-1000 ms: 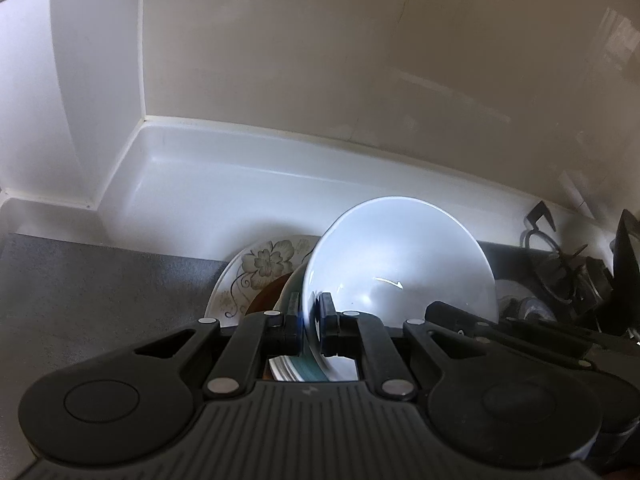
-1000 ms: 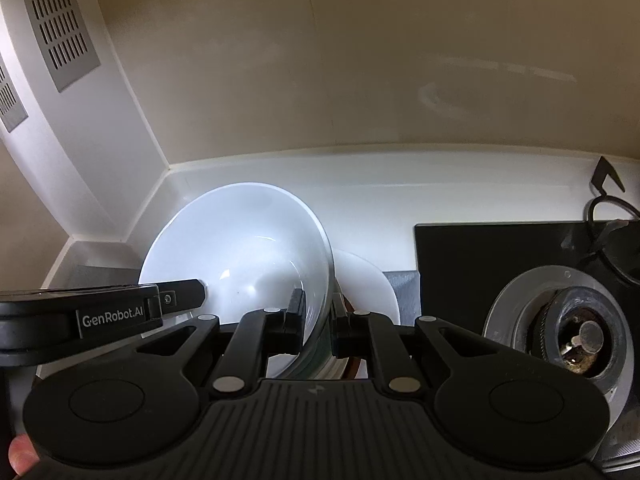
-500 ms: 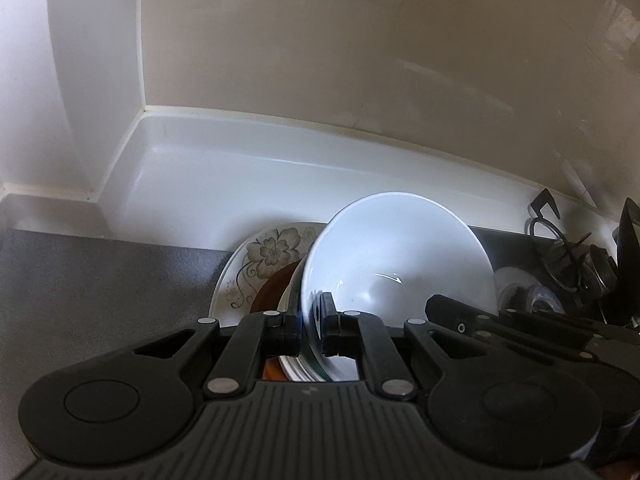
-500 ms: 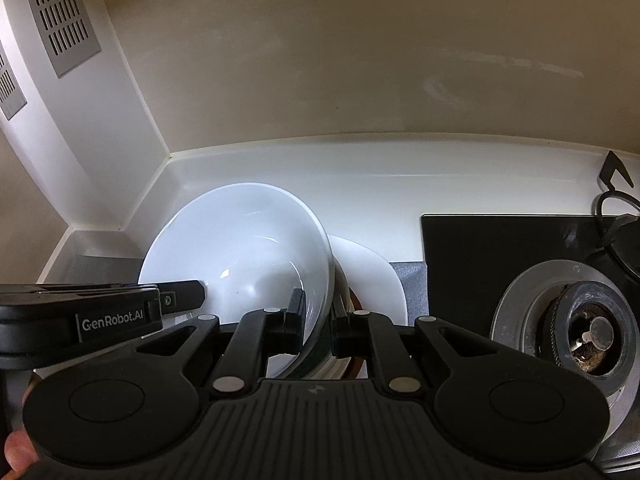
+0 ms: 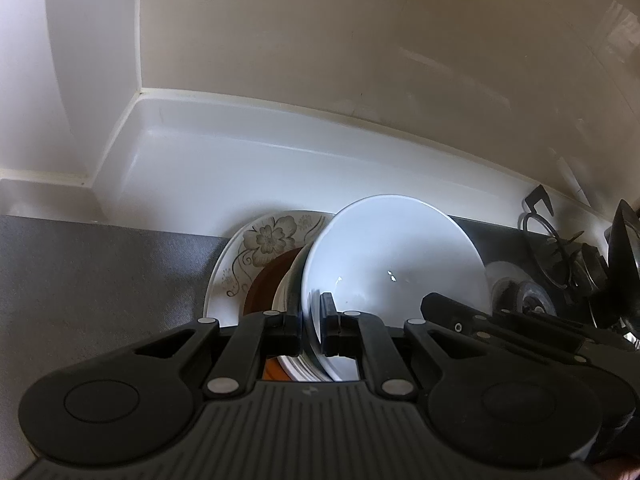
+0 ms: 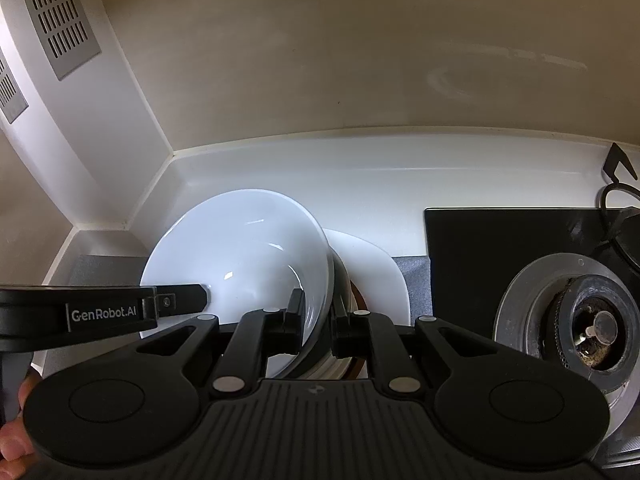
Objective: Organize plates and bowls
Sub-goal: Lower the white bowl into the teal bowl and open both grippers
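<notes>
A large white bowl [image 5: 396, 256] [image 6: 244, 248] is held between both grippers, each pinching its rim. My left gripper [image 5: 313, 320] is shut on the bowl's near-left rim. My right gripper [image 6: 318, 316] is shut on the opposite rim, one finger inside the bowl and one outside. Under and behind the bowl sits a stack of dishes: a floral-patterned plate [image 5: 260, 248] at the bottom, a brown dish [image 5: 268, 284] on it, and striped white ones [image 5: 292, 292]. In the right wrist view a white plate [image 6: 376, 272] shows behind the bowl. How high the bowl hangs above the stack is unclear.
A grey mat [image 5: 100, 276] covers the counter to the left. A black gas hob [image 6: 500, 248] with a burner [image 6: 592, 328] lies to the right. White backsplash [image 5: 280, 160] and wall close the back. A hand [image 6: 16, 440] shows at the lower left.
The left wrist view has shifted slightly: the bowl and stack sit a little lower and to the right in it. Both grips on the bowl are unchanged.
</notes>
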Available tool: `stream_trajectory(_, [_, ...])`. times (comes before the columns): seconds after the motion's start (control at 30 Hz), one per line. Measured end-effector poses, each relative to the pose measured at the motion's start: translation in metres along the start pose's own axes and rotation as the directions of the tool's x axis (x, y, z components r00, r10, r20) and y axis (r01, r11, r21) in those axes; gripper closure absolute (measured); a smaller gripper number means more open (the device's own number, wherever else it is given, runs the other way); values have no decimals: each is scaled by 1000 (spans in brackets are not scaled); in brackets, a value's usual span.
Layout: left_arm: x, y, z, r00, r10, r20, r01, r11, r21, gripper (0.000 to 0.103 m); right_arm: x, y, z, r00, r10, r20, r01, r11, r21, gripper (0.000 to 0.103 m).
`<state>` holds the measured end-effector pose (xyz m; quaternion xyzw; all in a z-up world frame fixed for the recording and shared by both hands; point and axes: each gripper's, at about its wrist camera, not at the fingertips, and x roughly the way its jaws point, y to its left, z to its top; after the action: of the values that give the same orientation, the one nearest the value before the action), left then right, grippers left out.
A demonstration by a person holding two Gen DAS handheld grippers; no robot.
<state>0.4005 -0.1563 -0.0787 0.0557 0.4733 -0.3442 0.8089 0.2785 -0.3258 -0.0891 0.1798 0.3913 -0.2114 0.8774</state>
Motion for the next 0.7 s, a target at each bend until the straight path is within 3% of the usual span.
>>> stream_trajectory(0.4, [-5,11,5,998,48,39,-48,999,-1,93,-4,3,-3,1000,-18,26,19,1000,-18,90])
stream_trajectory(0.47, [-5,11,6,998,54,44,-54,999,4,86,-4,2,-2,1000,-17,25,17,1000,-13,90])
stream_trajectory(0.57, [-6,11,5,997,66,51,-66,998,13,68,-3,3,-1,999,-22,25,22,1000,-14,91])
stream_trajectory(0.67, [-7,10,5,996,67,57,-68,998,14,65,-4,4,-3,999,-34,29,34,999,-22,92])
stream_trajectory(0.7, [-7,10,5,996,67,58,-68,998,14,61,-5,5,-3,999,-39,33,40,999,-27,88])
